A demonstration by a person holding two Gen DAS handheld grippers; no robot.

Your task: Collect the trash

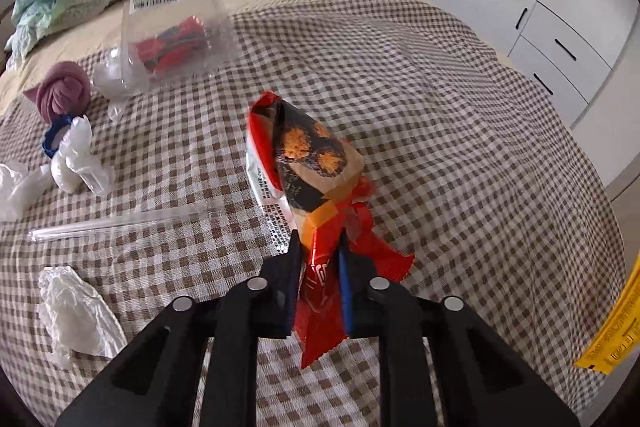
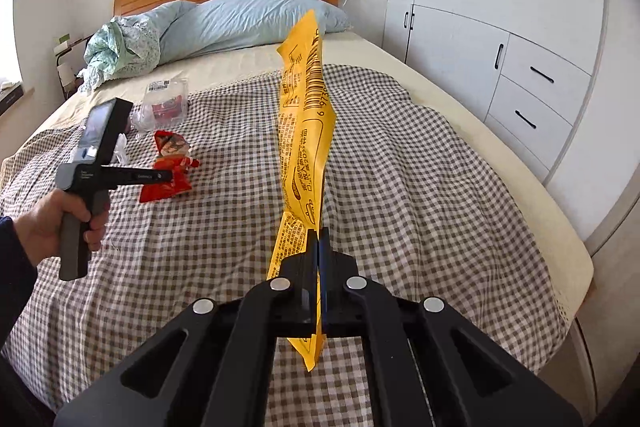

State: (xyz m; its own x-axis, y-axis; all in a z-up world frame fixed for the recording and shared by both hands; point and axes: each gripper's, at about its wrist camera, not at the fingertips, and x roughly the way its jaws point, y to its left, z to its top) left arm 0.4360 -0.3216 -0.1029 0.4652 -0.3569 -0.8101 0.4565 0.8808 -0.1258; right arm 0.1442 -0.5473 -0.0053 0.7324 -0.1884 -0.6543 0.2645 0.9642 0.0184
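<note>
While the left gripper (image 1: 318,247) is clamped on the red snack bag (image 1: 308,163), the bag's lower end is hidden between its fingers. Right gripper (image 2: 319,239) is pinched fully onto the yellow wrapper (image 2: 306,131), lifted above the checked bedspread (image 2: 420,187); print blurred. Left of the red bag lie a clear tube (image 1: 120,221) and white tissues (image 1: 76,311); bedspread to its right lies open.

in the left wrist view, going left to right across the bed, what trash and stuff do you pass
purple rolled cloth → clear plastic box → red snack bag held in the left gripper → yellow wrapper at the right edge
</note>
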